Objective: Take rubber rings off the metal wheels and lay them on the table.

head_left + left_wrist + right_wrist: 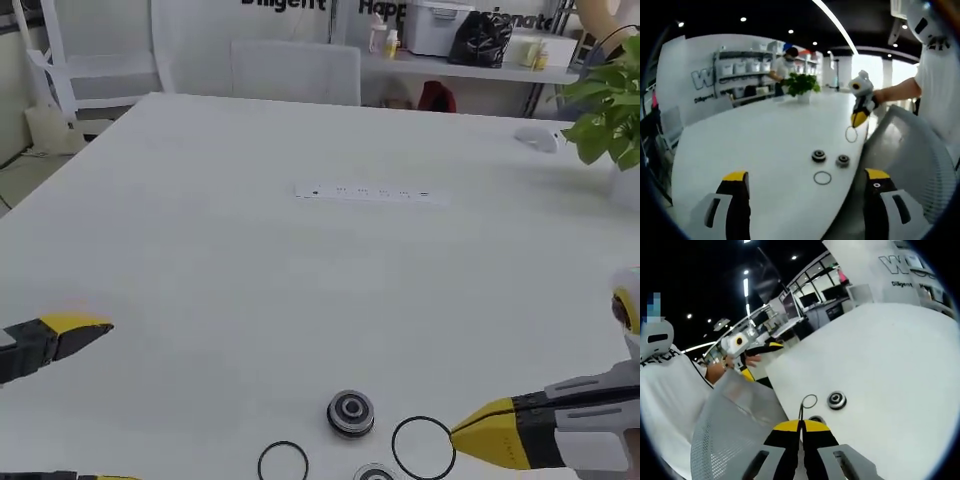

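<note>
One ring lies flat beside the wheels near the table edge. The right gripper is pinched shut on a second ring (mid-laydown, I reckon). Next it needs lowering and releasing. Left gripper gapes empty.

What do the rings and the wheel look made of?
The loose ring and the pinched ring in the right hand-held gripper: thin black matte loops, probably rubber. The wheel: shiny grey rim, dark centre, looks like metal.
</note>
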A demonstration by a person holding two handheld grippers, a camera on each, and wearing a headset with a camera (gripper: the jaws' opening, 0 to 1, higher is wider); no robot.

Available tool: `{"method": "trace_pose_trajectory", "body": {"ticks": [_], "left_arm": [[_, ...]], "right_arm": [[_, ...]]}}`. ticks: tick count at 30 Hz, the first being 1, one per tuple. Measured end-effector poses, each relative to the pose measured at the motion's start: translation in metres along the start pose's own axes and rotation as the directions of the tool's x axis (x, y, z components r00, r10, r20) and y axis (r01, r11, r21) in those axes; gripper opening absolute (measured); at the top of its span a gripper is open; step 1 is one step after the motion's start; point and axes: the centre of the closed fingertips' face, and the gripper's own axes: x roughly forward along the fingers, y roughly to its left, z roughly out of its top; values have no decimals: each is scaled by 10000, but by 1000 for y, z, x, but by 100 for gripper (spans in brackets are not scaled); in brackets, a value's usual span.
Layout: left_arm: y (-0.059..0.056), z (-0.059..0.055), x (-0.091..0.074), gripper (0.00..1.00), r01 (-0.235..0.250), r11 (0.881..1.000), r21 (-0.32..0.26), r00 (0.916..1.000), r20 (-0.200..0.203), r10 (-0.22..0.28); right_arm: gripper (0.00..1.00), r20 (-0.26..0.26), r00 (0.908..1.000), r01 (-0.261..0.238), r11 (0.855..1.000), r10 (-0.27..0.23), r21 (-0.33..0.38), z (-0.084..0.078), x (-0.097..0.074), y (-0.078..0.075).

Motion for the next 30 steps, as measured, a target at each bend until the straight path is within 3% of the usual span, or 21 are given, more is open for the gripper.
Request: {"method": "trace_pose_trajectory", "body": {"ticks": [7,15,23,30], "left_arm": [[0,-9,-1,100,-144,9999,72,9993,-348,146],[-4,-13,-6,100,-204,9997,-126,9994,-273,200],[-3,-23,-7,100,-216,9995,-210,9987,-462,206],[-4,-26,-9,99,-240,9995,-181,9980,-582,229]], "right_arm": [[0,258,9997,-12,9995,21,-314,16,-5,8],[0,81,10000,-4,9971,10,-757,26,-9,15],[0,490,9984,-206,9909,273,-1331,54,-8,25],[0,327,9980,-474,9830,540,-1772,68,-3,30]]}}
